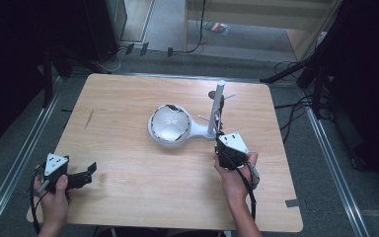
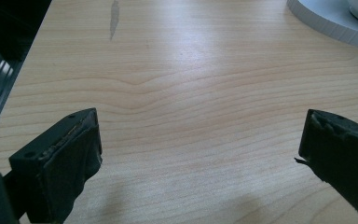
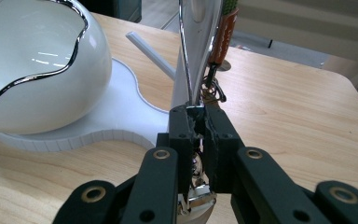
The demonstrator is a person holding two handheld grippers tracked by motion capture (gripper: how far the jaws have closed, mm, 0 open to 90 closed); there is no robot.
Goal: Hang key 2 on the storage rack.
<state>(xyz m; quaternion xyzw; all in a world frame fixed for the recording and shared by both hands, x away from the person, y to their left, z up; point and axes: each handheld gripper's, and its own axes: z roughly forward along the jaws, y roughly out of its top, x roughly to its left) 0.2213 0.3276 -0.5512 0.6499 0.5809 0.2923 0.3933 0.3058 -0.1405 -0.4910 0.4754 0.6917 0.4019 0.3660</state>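
The right hand-held gripper (image 1: 225, 143) sits at the near foot of the white stand (image 1: 216, 111), right of the worktop's (image 1: 128, 163) middle. In the right gripper view its jaws (image 3: 200, 126) are pressed together on the lower end of a shiny metal piece (image 3: 191, 51) that rises between them; whether this is a spoon or a ladle I cannot tell. An orange-brown handle (image 3: 223, 37) hangs just beside that metal piece, to its right in that view, with a small ring of keys or chain (image 3: 214, 91) below it. The white bowl (image 1: 170, 122) with a wavy chrome rim rests on the round end of the stand's flat white base (image 3: 121, 112), left of the post.

The left hand-held gripper (image 1: 81, 175) lies at the near left corner of the worktop, held by the person's left hand (image 1: 54, 190). Its jaws stand wide apart over bare wood, clamping nothing, well apart from the bowl.
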